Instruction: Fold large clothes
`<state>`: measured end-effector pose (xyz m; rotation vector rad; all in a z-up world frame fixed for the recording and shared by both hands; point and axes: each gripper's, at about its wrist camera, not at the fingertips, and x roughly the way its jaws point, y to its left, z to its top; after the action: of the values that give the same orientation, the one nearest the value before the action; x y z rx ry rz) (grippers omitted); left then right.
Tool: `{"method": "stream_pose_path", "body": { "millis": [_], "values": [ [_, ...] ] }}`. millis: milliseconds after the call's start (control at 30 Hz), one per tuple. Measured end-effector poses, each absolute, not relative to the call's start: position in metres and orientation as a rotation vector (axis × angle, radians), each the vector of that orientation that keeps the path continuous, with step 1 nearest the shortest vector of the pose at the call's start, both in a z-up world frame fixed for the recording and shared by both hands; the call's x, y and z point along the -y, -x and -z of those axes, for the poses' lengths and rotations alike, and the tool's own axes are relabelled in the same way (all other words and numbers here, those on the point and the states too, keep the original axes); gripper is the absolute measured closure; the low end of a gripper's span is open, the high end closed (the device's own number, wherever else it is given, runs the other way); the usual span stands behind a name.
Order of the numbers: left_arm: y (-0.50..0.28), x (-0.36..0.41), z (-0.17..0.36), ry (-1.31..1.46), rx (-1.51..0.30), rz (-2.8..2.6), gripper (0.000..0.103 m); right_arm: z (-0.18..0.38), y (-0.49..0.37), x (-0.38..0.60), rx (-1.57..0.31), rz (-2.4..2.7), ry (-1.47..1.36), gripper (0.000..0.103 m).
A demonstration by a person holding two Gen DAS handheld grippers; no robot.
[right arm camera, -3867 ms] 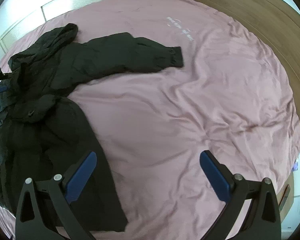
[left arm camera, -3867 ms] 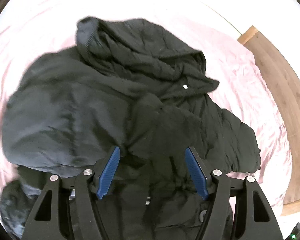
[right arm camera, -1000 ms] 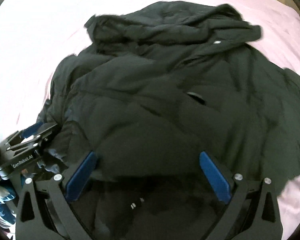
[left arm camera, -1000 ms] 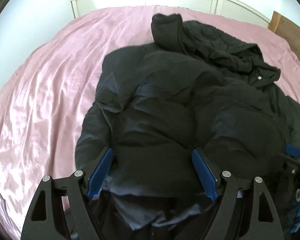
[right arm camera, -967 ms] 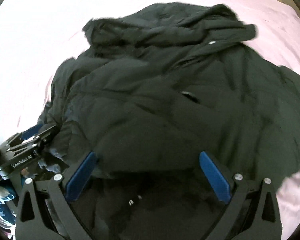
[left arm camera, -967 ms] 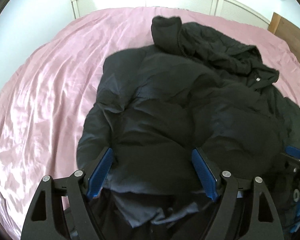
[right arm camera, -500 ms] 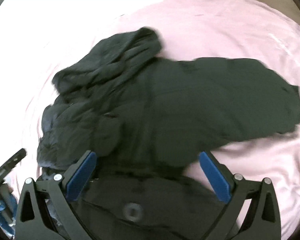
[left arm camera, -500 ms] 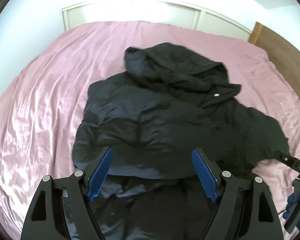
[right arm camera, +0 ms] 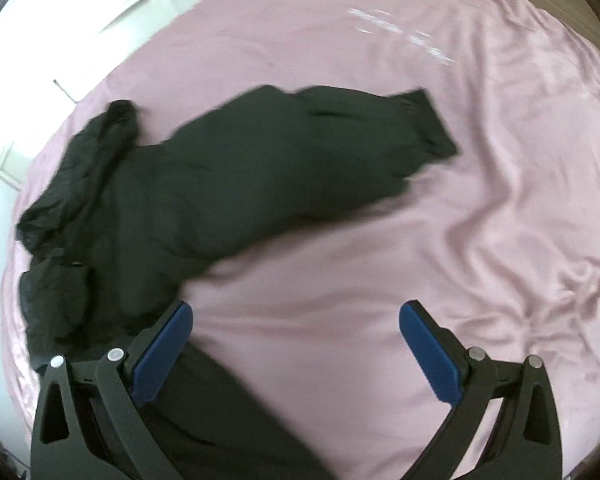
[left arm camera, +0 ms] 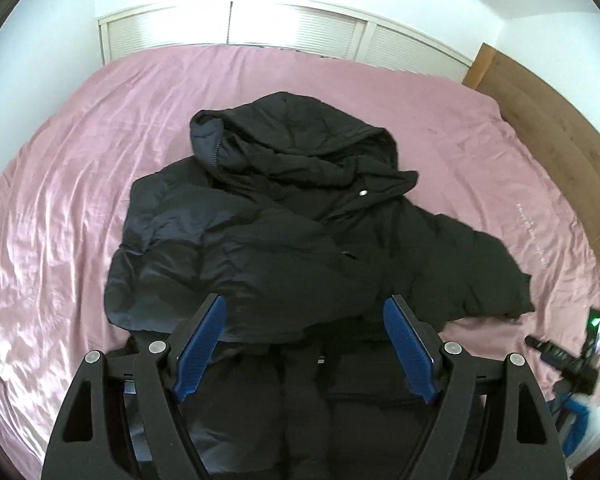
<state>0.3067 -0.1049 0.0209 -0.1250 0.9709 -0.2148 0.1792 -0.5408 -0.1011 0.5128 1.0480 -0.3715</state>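
Observation:
A black hooded puffer jacket [left arm camera: 284, 240] lies crumpled on the pink bed sheet [left arm camera: 72, 184]; its hood [left arm camera: 300, 140] points to the far side and one sleeve [left arm camera: 484, 276] spreads to the right. My left gripper [left arm camera: 304, 332] is open and empty, raised above the jacket's near part. In the right wrist view the jacket [right arm camera: 204, 188] lies at left with its sleeve cuff [right arm camera: 428, 124] stretched right. My right gripper [right arm camera: 296, 344] is open and empty above bare sheet beside the jacket's lower edge.
A wooden headboard [left arm camera: 552, 120] borders the bed at right. White louvred closet doors [left arm camera: 300, 36] stand behind the bed. The other gripper's body [left arm camera: 568, 360] shows at the right edge of the left wrist view. Pink sheet [right arm camera: 480, 220] spreads right of the jacket.
Both grippers have pulled back and up from the jacket, both open throughout. The right gripper swung right, now over bare sheet, and the sleeve lies spread out.

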Motion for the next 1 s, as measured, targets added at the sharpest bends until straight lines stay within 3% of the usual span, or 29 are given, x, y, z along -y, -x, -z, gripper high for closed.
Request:
{"method": "stream_pose_path", "body": {
  "millis": [267, 467, 1000],
  "values": [
    [-0.301, 0.127, -0.028, 0.109, -0.969, 0.229, 0.023, 0.128, -0.158, 0.595, -1.069, 0.449, -0.598, 0.000],
    [-0.301, 0.121, -0.013, 0.117, -1.015, 0.178, 0.023, 0.152, -0.156, 0.620, -1.009, 0.421, -0.849, 0.003],
    [-0.299, 0.098, 0.021, 0.055, -1.091, 0.040, 0.023, 0.175, -0.212, 0.656, -0.896, 0.339, -1.095, 0.003]
  ]
}}
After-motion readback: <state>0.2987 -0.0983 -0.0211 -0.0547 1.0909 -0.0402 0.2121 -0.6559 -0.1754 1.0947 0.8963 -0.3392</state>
